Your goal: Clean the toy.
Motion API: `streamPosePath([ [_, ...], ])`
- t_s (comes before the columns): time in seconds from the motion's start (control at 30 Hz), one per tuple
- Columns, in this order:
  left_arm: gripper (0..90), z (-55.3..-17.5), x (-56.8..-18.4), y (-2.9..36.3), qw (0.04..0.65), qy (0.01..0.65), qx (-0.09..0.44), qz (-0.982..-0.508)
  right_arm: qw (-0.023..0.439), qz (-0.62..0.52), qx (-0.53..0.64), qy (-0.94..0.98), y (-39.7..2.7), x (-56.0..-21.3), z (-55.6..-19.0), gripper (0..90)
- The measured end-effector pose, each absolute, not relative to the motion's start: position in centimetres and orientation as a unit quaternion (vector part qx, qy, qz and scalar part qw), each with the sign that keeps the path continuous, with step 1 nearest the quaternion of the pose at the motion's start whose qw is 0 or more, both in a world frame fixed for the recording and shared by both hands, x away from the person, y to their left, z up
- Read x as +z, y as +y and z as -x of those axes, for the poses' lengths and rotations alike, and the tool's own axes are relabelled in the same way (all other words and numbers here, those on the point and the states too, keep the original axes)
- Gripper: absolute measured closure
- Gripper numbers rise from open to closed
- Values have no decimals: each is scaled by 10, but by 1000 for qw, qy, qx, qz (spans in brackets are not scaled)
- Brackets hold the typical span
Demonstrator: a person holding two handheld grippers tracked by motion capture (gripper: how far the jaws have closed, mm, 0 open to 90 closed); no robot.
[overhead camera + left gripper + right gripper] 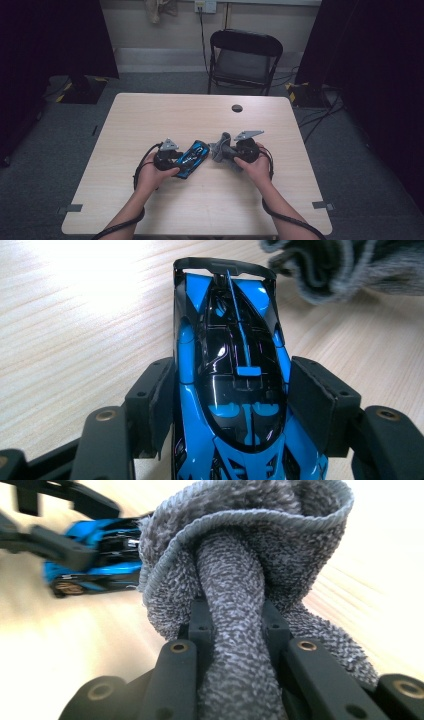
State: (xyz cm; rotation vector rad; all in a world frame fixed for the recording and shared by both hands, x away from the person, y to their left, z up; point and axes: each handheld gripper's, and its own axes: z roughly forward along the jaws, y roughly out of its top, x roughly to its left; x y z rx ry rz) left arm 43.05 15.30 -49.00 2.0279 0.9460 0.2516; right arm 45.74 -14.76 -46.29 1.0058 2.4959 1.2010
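Toy car (191, 159), blue/black, sits on table (150, 115) a bit left of centre, clamped by L gripper (232, 405): both pads press its flanks, nose pointing away from the L gripper cam. Just right of it, grey cloth (220, 148) bunched up and pinched tight in R gripper (234, 625); jaws closed hard on a twisted fold, rest of cloth flaring out ahead. Cloth edge near car's far end, contact can't tell. Judged job: wipe car w/ cloth. Progress est.: both items secured, car steadied, cloth brought alongside; wiping of body looks not yet done, bodywork already glossy so hard to judge. No containers on table; only a cable hole (237, 108) further back. Chair (244, 60) behind table.
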Motion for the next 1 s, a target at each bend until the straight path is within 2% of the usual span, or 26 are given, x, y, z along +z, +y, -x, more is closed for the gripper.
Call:
streamPosePath([
  [0.13, 367, -430, -490, 153, 430, 380, 101, -813, 102, -315, 399, 855, -142, -457, -444, 744],
  [0.5, 366, -431, -489, 153, 426, 379, 101, -816, 81, -266, 400, 873, -115, -453, -418, 744],
  [1.0, 367, -430, -490, 154, 428, 379, 101, -814, 39, -221, 392, 892, -66, -473, -398, 744],
])
